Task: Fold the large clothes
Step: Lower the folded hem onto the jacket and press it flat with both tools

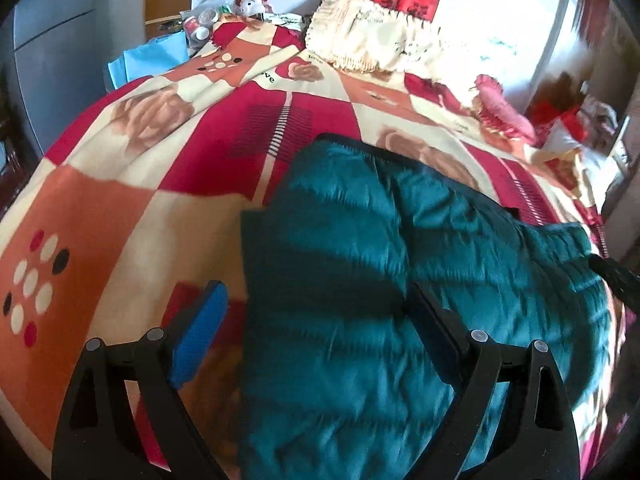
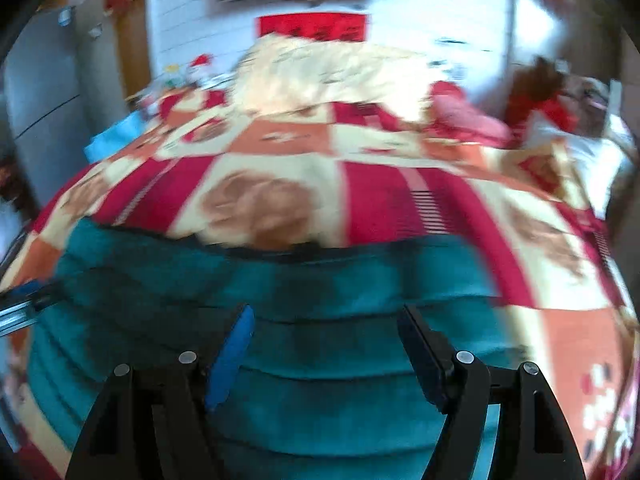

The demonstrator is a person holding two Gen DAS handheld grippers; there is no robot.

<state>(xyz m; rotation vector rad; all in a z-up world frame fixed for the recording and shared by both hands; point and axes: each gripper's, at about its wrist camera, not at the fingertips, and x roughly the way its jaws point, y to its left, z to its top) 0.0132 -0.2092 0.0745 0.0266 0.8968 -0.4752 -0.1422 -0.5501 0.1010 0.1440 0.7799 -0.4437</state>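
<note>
A teal quilted puffer jacket (image 1: 400,264) lies on a bed with a red, orange and cream patterned blanket (image 1: 132,184). My left gripper (image 1: 316,292) is open and empty above the jacket's left edge; its blue-padded finger is over the blanket and its black finger over the jacket. In the blurred right wrist view the jacket (image 2: 320,360) fills the lower frame. My right gripper (image 2: 326,312) is open and empty just above it. The other gripper's tip shows at the left edge (image 2: 24,304).
A cream fringed blanket (image 1: 372,36) and a pink cushion (image 1: 504,108) lie at the head of the bed. A stuffed toy (image 1: 252,2) and clutter sit at the far left corner. A grey wardrobe (image 1: 52,40) stands left of the bed.
</note>
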